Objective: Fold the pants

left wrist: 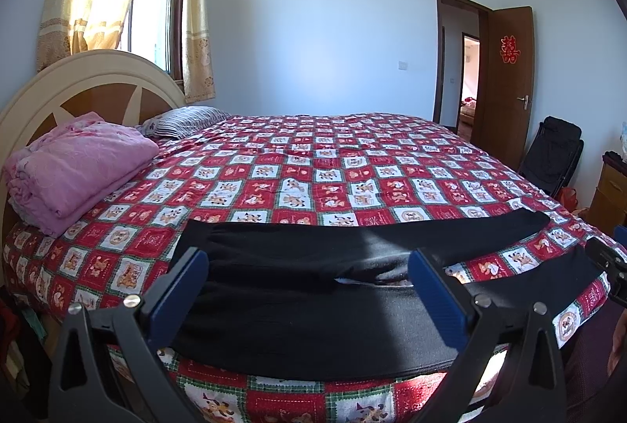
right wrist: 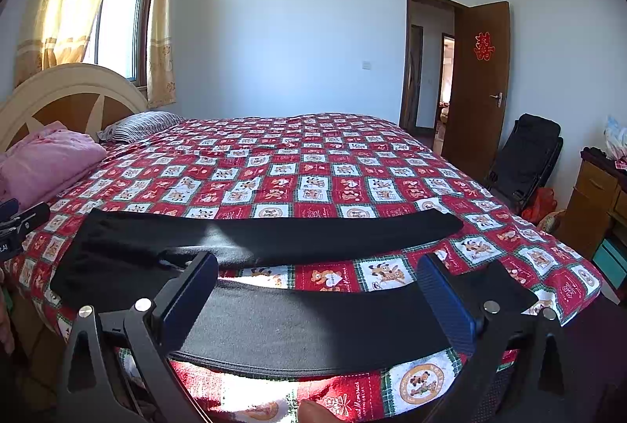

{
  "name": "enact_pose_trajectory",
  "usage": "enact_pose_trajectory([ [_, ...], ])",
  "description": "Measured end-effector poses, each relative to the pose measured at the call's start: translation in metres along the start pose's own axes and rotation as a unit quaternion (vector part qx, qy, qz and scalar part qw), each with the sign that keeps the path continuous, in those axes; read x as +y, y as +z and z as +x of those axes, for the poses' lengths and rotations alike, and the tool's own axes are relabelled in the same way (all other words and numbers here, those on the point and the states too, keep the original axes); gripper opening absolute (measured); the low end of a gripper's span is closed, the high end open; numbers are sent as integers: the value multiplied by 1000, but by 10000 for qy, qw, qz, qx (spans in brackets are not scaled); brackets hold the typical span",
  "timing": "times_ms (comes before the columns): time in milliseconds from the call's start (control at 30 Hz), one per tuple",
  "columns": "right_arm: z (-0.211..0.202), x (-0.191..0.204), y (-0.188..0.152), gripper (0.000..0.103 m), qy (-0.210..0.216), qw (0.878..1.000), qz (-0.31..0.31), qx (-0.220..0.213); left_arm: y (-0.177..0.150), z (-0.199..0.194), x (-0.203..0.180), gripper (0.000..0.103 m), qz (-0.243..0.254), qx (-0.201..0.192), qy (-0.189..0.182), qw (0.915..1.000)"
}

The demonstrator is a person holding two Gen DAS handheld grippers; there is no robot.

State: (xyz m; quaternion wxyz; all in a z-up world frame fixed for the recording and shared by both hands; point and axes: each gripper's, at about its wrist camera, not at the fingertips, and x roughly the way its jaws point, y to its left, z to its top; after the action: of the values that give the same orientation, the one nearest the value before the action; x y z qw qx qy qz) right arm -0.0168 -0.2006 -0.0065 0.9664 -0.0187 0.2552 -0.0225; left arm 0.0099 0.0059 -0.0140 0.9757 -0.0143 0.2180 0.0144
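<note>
Pants: black pants [left wrist: 313, 289], spread flat on the near edge of the bed [left wrist: 352, 156], on the red-and-white cartoon-print bedspread [right wrist: 313, 164].
Long axis: left to right along the near bed edge; waist end to the left, nearer the headboard [left wrist: 78, 89], leg ends to the right.
Legs: two, lying apart in a shallow V; far leg [right wrist: 294, 231] and near leg [right wrist: 313, 329] with a strip of bedspread showing between them toward the right.
Left tongs [left wrist: 309, 266]: wide open, nothing held; poised above the waist and crotch area, not visibly touching cloth.
Right tongs [right wrist: 317, 274]: wide open, nothing held; poised above the near leg toward the hem end.
Step in hand (judged): take hold of the near leg to fold it over the far leg, lengthwise.
Method advised: pinch the near edge at waist and hem together, one layer pair only; lift both ends level, carry away to the far leg, match edges and hems before release.
Risk: uneven lift likely to twist the soft cloth; bedspread may be pinched along with it.
Surroundings: folded pink quilt [left wrist: 78, 164] and striped pillow [left wrist: 188, 119] at far left, well apart from the pants.
</note>
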Motion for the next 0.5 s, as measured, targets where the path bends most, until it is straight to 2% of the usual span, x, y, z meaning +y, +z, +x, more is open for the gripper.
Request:
enact_pose_trajectory([
  [500,0,1,-1,102,3,10000,-9,18,-1,1,0,103,-11,14,7,10000],
])
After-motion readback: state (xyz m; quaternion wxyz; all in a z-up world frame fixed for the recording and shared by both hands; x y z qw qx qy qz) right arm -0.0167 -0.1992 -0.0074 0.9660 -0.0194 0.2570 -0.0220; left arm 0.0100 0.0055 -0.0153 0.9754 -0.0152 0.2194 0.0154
